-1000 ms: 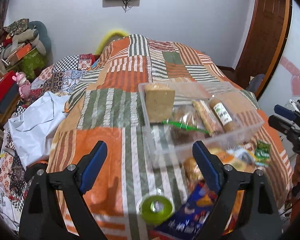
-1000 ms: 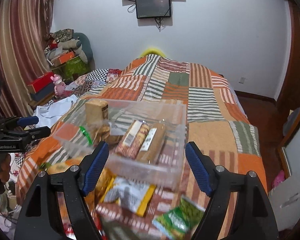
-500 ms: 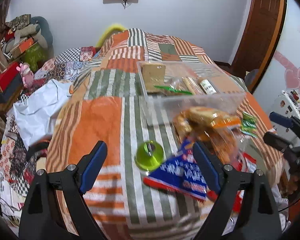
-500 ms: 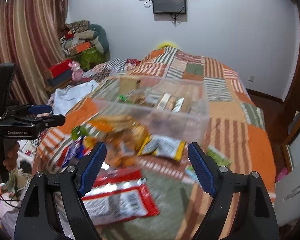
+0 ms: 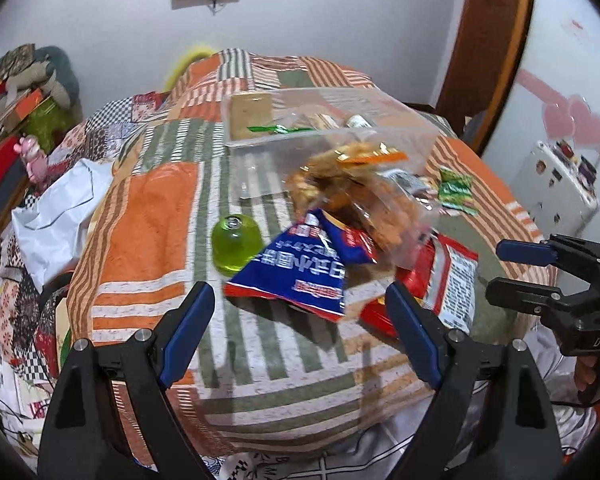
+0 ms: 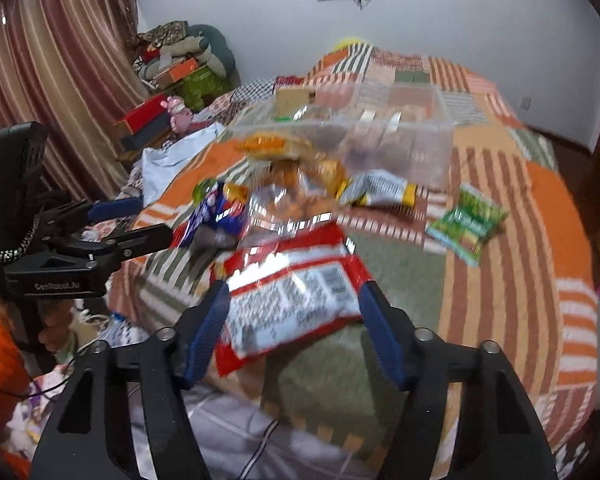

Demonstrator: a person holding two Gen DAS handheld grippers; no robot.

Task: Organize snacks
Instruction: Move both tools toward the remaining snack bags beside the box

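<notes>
A clear plastic bin (image 5: 340,120) (image 6: 380,128) with several snacks inside sits on the striped quilt. In front of it lie a clear bag of orange snacks (image 5: 352,192) (image 6: 292,188), a blue packet (image 5: 300,268) (image 6: 216,212), a red packet (image 5: 440,276) (image 6: 292,292), a green jelly cup (image 5: 236,242), a white-yellow packet (image 6: 380,192) and a green packet (image 5: 454,192) (image 6: 468,220). My left gripper (image 5: 296,328) is open and empty, near the blue packet. My right gripper (image 6: 292,332) is open over the red packet's near end.
The quilt-covered bed (image 5: 152,220) (image 6: 520,260) drops off at its near edge. A white sheet (image 5: 56,216) lies at the left side. Boxes and a pile of cushions (image 6: 180,64) stand by the curtain. A wooden door (image 5: 488,48) is at the right.
Both grippers have pulled back toward the near edge of the bed, so the loose packets in front of the bin have come into view. Both stay open.
</notes>
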